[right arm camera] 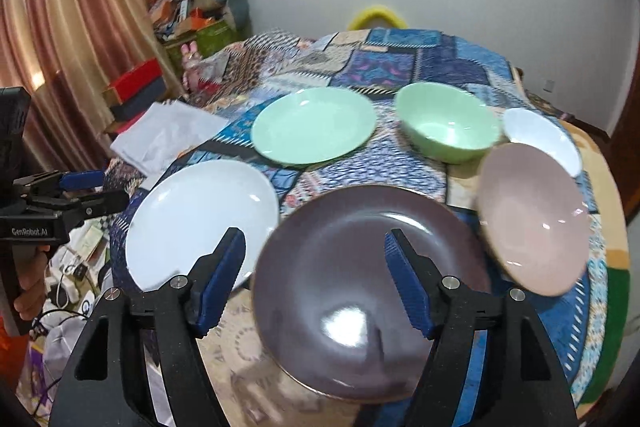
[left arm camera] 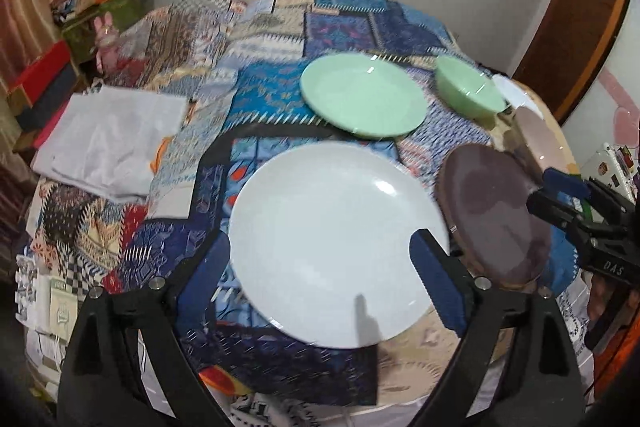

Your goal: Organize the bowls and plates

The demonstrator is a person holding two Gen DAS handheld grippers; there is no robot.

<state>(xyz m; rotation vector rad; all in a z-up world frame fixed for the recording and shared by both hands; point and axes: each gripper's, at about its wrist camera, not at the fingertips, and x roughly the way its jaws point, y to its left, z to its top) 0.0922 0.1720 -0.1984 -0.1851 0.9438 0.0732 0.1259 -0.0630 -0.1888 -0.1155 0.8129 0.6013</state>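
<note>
A white plate (left arm camera: 336,247) lies flat on the patchwork cloth, right under my left gripper (left arm camera: 320,241), which is open and holds nothing. Beside it lies a dark brown plate (right arm camera: 360,267), below my right gripper (right arm camera: 315,239), also open and holding nothing. Behind them stand a pale green plate (right arm camera: 312,125) and a green bowl (right arm camera: 446,127). A pink bowl (right arm camera: 532,215) sits tilted at the right, with a small white bowl (right arm camera: 540,135) behind it. Each gripper shows at the edge of the other's view: the right gripper (left arm camera: 556,189), the left gripper (right arm camera: 80,187).
A folded white cloth (left arm camera: 112,143) lies at the table's left side. Boxes and clutter (right arm camera: 192,15) pile up by the curtain at the back left. A yellow chair top (right arm camera: 376,15) shows behind the table. A hand (right arm camera: 28,299) holds the left gripper's handle.
</note>
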